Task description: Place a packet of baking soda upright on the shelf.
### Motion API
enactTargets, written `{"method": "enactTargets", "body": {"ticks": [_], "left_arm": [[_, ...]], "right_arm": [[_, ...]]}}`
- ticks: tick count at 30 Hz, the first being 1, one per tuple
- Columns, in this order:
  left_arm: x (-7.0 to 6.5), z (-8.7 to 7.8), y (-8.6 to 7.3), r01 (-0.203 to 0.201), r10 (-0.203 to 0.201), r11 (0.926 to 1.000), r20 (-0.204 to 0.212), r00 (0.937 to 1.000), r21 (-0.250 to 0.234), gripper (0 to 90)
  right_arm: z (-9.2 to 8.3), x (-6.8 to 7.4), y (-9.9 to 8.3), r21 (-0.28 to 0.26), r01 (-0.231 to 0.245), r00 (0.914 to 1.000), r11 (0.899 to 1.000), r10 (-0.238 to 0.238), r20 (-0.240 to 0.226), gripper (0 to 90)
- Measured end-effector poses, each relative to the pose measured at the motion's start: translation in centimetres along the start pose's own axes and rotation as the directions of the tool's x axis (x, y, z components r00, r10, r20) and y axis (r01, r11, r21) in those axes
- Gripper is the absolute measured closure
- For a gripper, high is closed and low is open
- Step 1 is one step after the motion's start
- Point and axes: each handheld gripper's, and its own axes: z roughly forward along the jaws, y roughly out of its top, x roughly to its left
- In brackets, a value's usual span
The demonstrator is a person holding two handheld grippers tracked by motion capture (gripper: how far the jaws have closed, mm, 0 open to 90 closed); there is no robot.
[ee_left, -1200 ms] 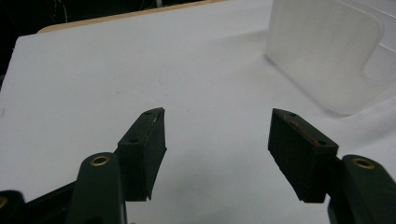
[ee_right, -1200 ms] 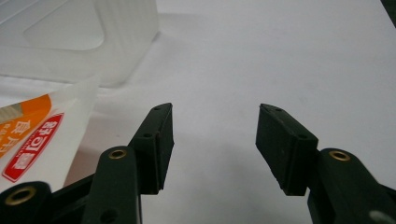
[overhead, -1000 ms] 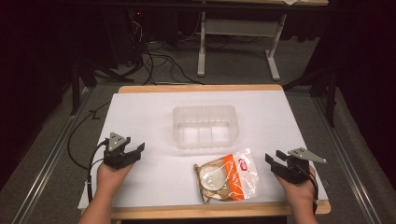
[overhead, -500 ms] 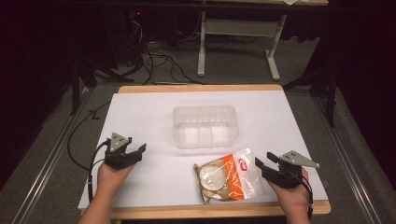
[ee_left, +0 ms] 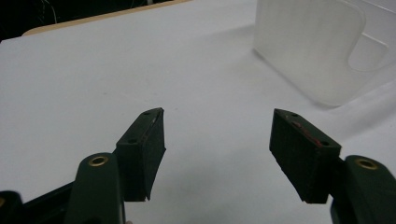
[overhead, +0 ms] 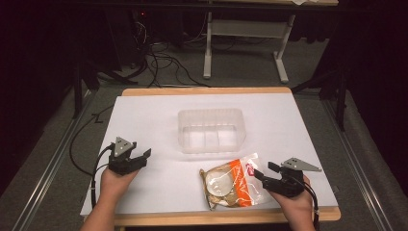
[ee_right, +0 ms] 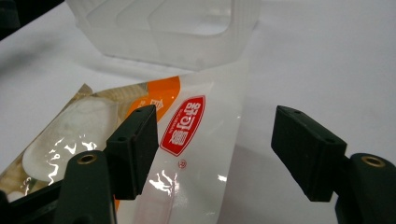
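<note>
A clear snack bag [overhead: 231, 182] with an orange band and a red label lies flat near the table's front edge, right of centre. My right gripper [overhead: 264, 172] stands open at the bag's right end, jaws pointing left. In the right gripper view the bag [ee_right: 187, 122] lies below and between the open jaws of that gripper [ee_right: 215, 111]; I cannot tell whether they touch it. A translucent plastic bin [overhead: 211, 130] stands empty at the table's middle. My left gripper [overhead: 143, 158] rests open at the front left, apart from the bin [ee_left: 313, 46], with nothing between its jaws [ee_left: 218, 113].
The white table cover [overhead: 144, 115] has a wooden edge [overhead: 216, 217] along the front. Cables [overhead: 82, 154] trail off the left side. A white desk frame [overhead: 240, 43] stands on the floor beyond the table.
My right gripper has shifted a little left and toward the front edge, closing in on the bag's right end. The left gripper has hardly moved.
</note>
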Motion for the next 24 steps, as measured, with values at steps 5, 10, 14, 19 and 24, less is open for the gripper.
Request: {"method": "enactTargets", "body": {"ticks": [5, 10, 14, 19, 24], "left_arm": [[-0.1, 0.0, 0.0, -0.003, 0.003, 1.0, 0.002, 1.0, 0.003, 36.0], [-0.1, 0.0, 0.0, -0.005, 0.005, 1.0, 0.005, 1.0, 0.007, 35.6], [-0.1, 0.0, 0.0, -0.007, 0.007, 0.9999, 0.009, 0.9999, 0.008, 35.5], [-0.1, 0.1, 0.0, -0.009, 0.009, 0.9998, 0.013, 0.9999, 0.015, 35.5], [-0.2, 0.2, 0.0, -0.01, 0.009, 0.9998, 0.014, 0.9999, 0.014, 35.3]], "right_arm": [[1.0, 0.2, -0.4, 0.057, 0.0, 0.9999, 0.998, 0.001, -0.016, 31.7], [1.4, 0.4, -0.6, 0.086, 0.002, 0.9992, 0.996, 0.002, -0.04, 35.2], [1.2, 0.3, -1.0, 0.094, -0.019, 0.997, 0.995, 0.026, -0.074, 42.7], [0.5, -0.3, -1.0, 0.069, -0.054, 0.9935, 0.996, 0.061, -0.096, 60.2], [0.1, -0.4, -0.8, 0.051, -0.043, 0.9946, 0.998, 0.047, -0.092, 82.0]]}}
